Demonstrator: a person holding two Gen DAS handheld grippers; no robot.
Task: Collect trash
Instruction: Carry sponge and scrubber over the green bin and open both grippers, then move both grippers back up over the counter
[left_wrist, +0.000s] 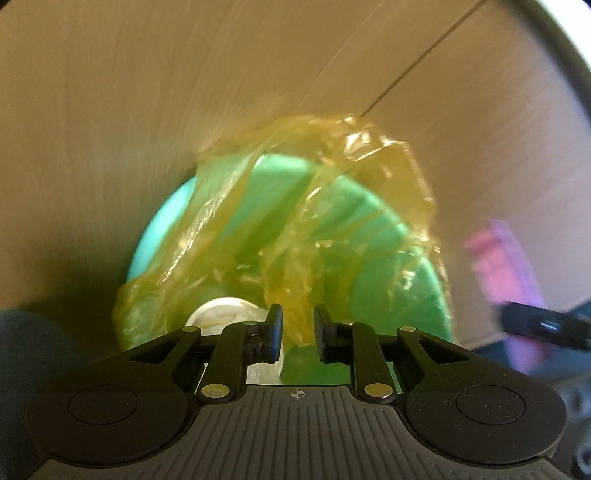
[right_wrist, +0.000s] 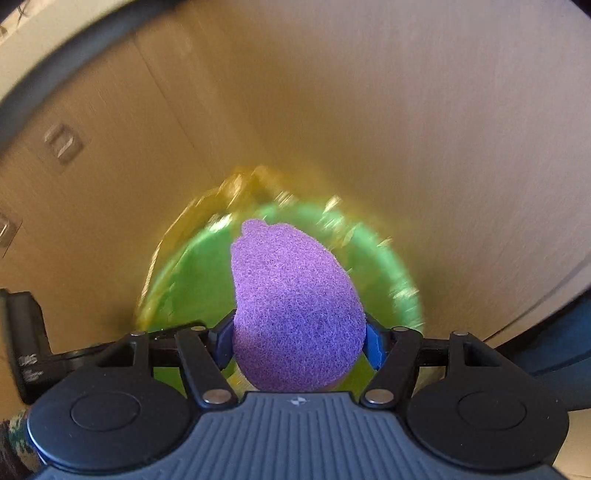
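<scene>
purple sponge (right_wrist: 295, 306) pinched in right tool (right_wrist: 299, 341) hangs right above the bin (right_wrist: 402, 280); left tool (left_wrist: 298, 332) spread, liner (left_wrist: 295, 221) between pads

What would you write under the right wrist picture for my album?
Right gripper holds a purple sponge over the green bin with its yellow bag.

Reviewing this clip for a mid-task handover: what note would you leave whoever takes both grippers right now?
Left gripper: jaws apart over the green bin, a fold of its yellow liner bag between them, not pinched. A white crumpled piece lies inside the bin.
Right gripper: shut on a purple scouring pad, above the bin's mouth.
Done: pad picked up and brought over.
Left: drop the pad in.
</scene>
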